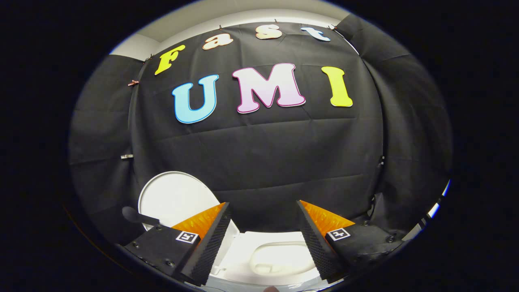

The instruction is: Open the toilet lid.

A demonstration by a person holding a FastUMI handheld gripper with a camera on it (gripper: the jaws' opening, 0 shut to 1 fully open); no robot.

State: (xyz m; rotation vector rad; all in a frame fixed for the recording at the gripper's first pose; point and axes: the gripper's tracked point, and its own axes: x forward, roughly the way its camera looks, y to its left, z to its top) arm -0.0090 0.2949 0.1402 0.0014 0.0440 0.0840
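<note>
The toilet lid [175,198] is seen raised upright behind the toilet bowl [279,257], so the opening step is judged done. The gripper [263,211] is held wide apart above the bowl, gripping nothing; only withdrawal seems called for.

Lighting: dim booth, dark cloth wall [259,154] absorbing light. Brightest area: white toilet bowl [279,255] between the spread tool [263,211] fingers, near overexposed. Raised toilet lid [174,198] evenly lit. Focus: sharp centrally. Distortion: strong fisheye bending toward the edges.
</note>
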